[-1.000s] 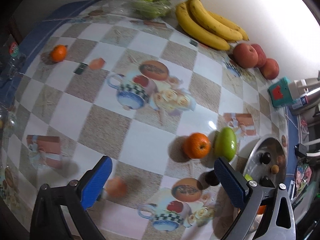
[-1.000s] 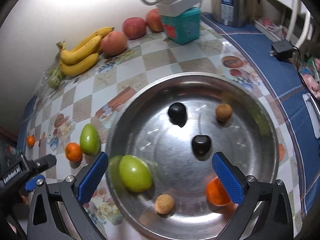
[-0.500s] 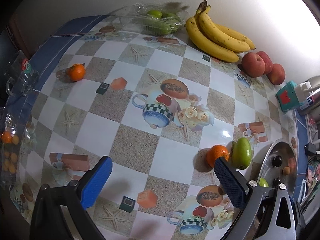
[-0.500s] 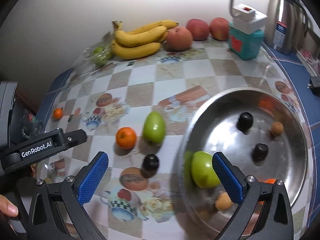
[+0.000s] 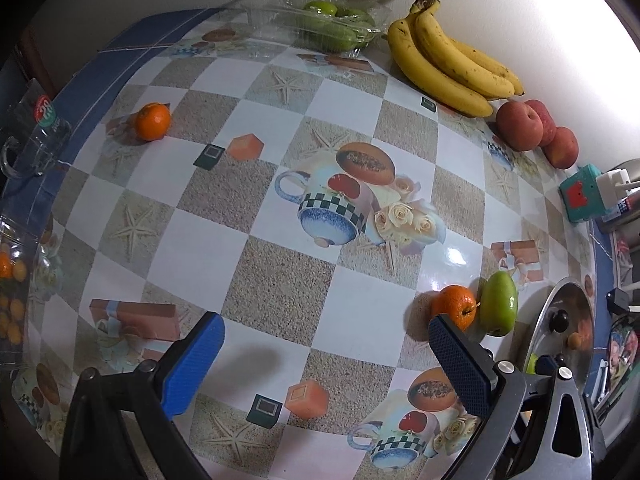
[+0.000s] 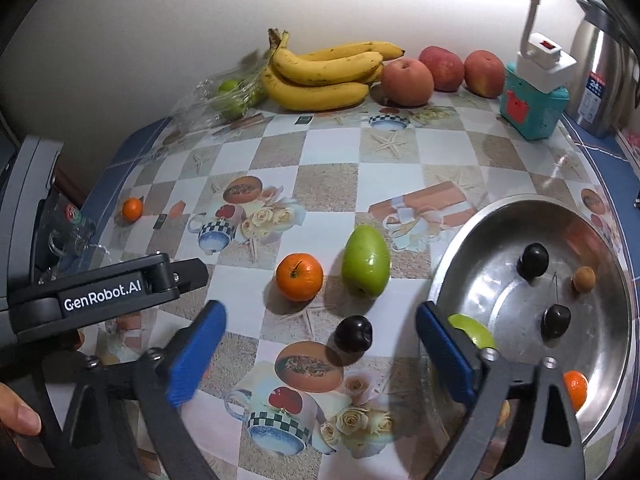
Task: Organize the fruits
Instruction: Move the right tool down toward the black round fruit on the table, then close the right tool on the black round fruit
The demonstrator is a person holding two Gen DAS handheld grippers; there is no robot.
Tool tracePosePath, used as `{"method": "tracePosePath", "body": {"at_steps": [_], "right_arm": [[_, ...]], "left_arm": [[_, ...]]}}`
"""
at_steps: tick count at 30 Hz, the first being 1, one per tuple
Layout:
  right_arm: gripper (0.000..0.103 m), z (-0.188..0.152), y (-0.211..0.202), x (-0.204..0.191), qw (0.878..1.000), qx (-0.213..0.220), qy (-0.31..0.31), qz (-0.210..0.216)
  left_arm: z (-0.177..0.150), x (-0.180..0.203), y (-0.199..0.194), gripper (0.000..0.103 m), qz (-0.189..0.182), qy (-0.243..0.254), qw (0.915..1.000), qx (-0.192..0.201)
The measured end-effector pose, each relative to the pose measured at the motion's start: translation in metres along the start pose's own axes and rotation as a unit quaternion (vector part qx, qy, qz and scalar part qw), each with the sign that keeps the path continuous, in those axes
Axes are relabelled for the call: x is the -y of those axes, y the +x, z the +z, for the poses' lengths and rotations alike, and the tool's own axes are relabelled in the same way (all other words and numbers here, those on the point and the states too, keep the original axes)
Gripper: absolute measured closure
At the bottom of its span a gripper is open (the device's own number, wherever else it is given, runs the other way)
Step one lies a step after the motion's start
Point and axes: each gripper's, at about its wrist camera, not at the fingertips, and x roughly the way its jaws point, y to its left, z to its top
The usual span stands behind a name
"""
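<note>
Fruit is partly gathered in the steel bowl [image 6: 532, 216] — two dark plums, two small brown fruits, a green one and an orange lie inside. Left of the bowl on the tablecloth wait a green mango [image 6: 366, 261], an orange [image 6: 299, 277] and a dark plum [image 6: 353, 333]; a small orange [image 6: 132, 208] sits farthest from it. The right gripper [image 6: 318, 350] tilts down above that plum, jaws closing with nothing between them. The left gripper [image 5: 326, 358] hangs wide and empty.
</note>
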Motion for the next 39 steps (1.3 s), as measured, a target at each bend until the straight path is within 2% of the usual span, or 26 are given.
{"method": "tracePosePath", "body": {"at_steps": [3,5,9,11,13,22,34,39], "right_arm": [[0.017,-0.001,0.006,-0.001,1.000,-0.010,-0.002,-0.005],[0.026,-0.003,0.009,-0.002,1.000,-0.015,-0.006,-0.011],[0.032,-0.005,0.019,-0.002,0.999,-0.031,-0.008,-0.023],[0.039,-0.005,0.023,-0.002,0.999,-0.036,-0.011,-0.027],[0.039,-0.006,0.028,0.000,0.999,-0.042,-0.011,-0.031],[0.052,-0.010,0.044,0.006,0.996,-0.071,-0.008,-0.051],[0.068,-0.011,0.050,0.004,0.995,-0.073,-0.019,-0.066],[0.074,-0.010,0.048,0.008,0.996,-0.072,-0.011,-0.060]], "left_arm": [[0.000,-0.001,0.000,0.000,-0.001,-0.001,1.0000,-0.001],[0.000,-0.001,0.003,0.000,-0.001,-0.002,1.0000,-0.005],[-0.001,0.001,0.010,0.000,0.002,0.003,0.9999,-0.014],[-0.002,0.005,0.017,0.000,0.002,0.009,0.9997,-0.023],[-0.003,0.008,0.021,0.000,0.002,0.014,0.9995,-0.029],[-0.005,0.014,0.033,0.000,0.011,0.016,0.9991,-0.039],[-0.008,0.012,0.036,0.000,0.010,0.013,0.9991,-0.040],[-0.006,0.015,0.034,0.000,0.006,0.012,0.9991,-0.040]]}}
